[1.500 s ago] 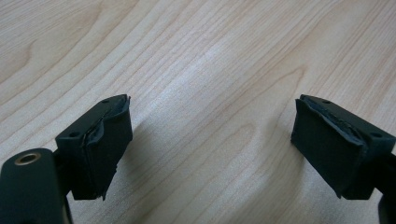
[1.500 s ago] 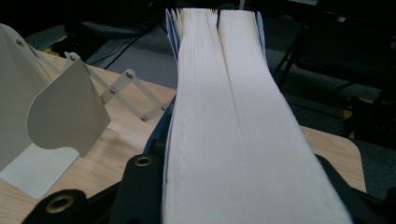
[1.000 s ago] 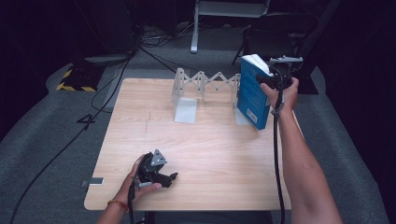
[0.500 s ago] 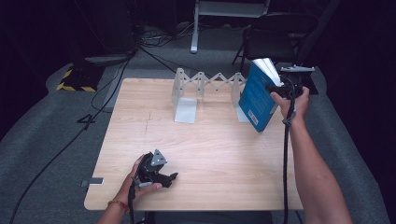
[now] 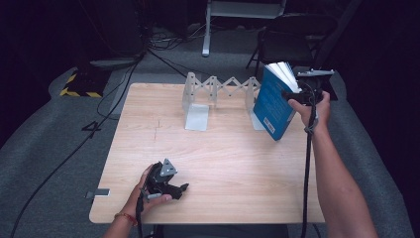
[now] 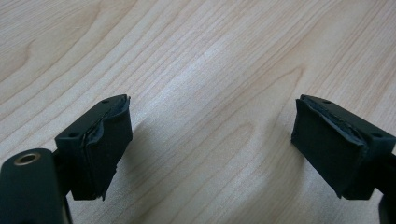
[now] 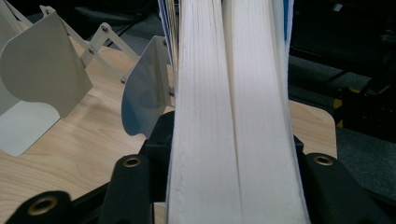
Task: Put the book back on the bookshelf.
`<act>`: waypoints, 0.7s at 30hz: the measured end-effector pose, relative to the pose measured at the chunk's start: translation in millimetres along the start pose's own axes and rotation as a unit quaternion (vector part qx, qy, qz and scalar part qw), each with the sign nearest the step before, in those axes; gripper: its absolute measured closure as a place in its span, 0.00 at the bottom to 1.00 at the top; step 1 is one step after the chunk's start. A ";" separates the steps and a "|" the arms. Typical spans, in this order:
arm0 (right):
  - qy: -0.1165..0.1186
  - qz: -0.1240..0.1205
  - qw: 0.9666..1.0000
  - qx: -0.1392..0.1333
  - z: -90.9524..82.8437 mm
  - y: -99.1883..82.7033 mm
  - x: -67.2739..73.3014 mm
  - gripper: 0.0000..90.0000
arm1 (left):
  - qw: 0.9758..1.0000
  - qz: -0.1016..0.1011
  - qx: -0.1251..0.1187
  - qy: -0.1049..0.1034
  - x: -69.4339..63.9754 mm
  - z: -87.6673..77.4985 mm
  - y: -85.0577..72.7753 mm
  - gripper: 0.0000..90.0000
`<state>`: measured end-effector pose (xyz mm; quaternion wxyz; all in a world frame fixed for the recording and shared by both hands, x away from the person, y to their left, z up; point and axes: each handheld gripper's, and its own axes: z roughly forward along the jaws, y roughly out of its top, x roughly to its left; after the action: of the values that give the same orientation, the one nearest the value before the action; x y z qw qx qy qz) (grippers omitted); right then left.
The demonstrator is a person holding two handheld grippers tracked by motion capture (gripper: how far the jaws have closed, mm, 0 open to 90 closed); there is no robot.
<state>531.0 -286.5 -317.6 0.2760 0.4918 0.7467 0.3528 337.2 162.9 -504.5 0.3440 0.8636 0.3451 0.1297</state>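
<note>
A: Item one?
B: Thick blue-covered paperback book with white page edges, upper right of the high view. It stands tilted on the light wooden table, its lower edge just beside the right-hand plate of the white metal accordion book rack in the upper middle of the frame. In the right gripper view the white page block runs up the centre of the frame.

A: Item two?
B: Right hand-held gripper, black, upper right of the high view, at the book's fore-edge. Its jaws have just been opening, with the book between them; in the right gripper view they sit hard against both covers, so it is clamped on the book.

A: Item three?
B: Left hand-held gripper, black with a grey three-cornered plate, lower left of centre in the high view, resting on the table in the person's hand. In the left gripper view its jaws stand well apart over bare wood, nothing between them.
</note>
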 end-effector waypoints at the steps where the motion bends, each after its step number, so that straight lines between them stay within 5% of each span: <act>1: 0.001 0.000 1.000 0.001 -0.5 0.2 -0.6 0.59 | 1.000 0.000 0.000 0.000 0.0 0.0 0.0 0.14; 9: 0.008 0.004 1.000 0.005 -0.2 -1.4 -4.4 0.54 | 1.000 0.000 0.000 -0.001 0.1 0.0 0.0 0.14; 16: 0.013 -0.027 0.999 0.034 1.4 1.2 -6.4 0.50 | 1.000 0.000 0.000 -0.001 0.1 0.1 0.1 0.14; 21: 0.020 -0.024 0.999 0.039 -0.1 0.9 -8.3 0.43 | 1.000 0.000 0.000 -0.001 0.2 0.1 0.1 0.14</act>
<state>534.5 -293.9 -316.4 0.2504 0.4772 0.7766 0.3264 337.3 163.0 -504.5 0.3441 0.8638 0.3444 0.1293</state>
